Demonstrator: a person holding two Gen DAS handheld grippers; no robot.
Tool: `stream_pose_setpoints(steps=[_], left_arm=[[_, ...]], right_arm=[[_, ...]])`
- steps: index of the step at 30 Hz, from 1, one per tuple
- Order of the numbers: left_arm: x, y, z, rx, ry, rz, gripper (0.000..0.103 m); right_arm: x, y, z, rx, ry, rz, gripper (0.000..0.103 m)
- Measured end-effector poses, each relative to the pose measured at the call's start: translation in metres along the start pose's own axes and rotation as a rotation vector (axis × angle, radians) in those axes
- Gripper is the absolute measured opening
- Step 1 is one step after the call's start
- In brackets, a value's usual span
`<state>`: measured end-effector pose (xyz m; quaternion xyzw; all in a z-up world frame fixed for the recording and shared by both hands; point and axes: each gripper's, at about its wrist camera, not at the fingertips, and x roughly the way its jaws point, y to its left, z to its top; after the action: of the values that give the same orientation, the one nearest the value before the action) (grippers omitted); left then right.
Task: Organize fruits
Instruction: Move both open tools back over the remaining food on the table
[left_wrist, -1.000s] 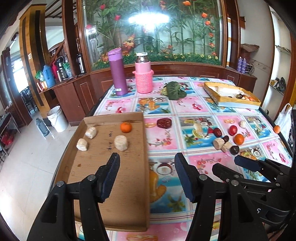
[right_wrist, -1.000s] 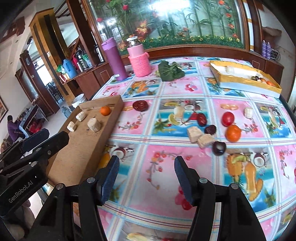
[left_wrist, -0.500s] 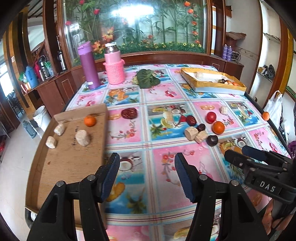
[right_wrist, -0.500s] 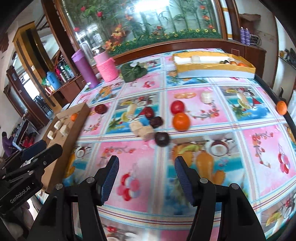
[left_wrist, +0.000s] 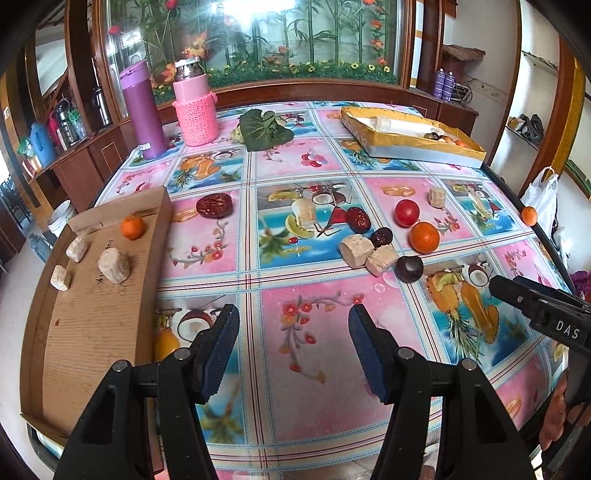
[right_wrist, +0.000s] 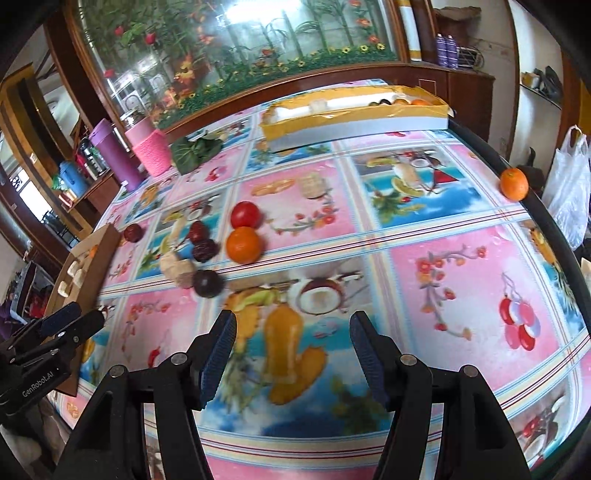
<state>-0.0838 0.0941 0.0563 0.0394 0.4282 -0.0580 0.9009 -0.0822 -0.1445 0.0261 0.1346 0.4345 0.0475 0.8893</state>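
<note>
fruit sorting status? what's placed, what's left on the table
Partly done. The cardboard tray holds a small orange and three pale chunks; the yellow box also holds a few pieces. Nothing is in hand: the left gripper and right gripper are both open and empty. Left: the loose cluster around the big orange and tomato, plus a lone orange at the table edge.
</note>
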Motion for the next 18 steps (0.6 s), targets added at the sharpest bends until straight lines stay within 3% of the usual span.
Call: stream_pose_setpoints(steps=[18], left_arm=[[0.058, -0.004, 0.029, -0.055, 0.079, -0.123, 0.06]], right_arm=[[0.013, -0.057, 0.02, 0.046, 0.035, -0.08, 0.068]])
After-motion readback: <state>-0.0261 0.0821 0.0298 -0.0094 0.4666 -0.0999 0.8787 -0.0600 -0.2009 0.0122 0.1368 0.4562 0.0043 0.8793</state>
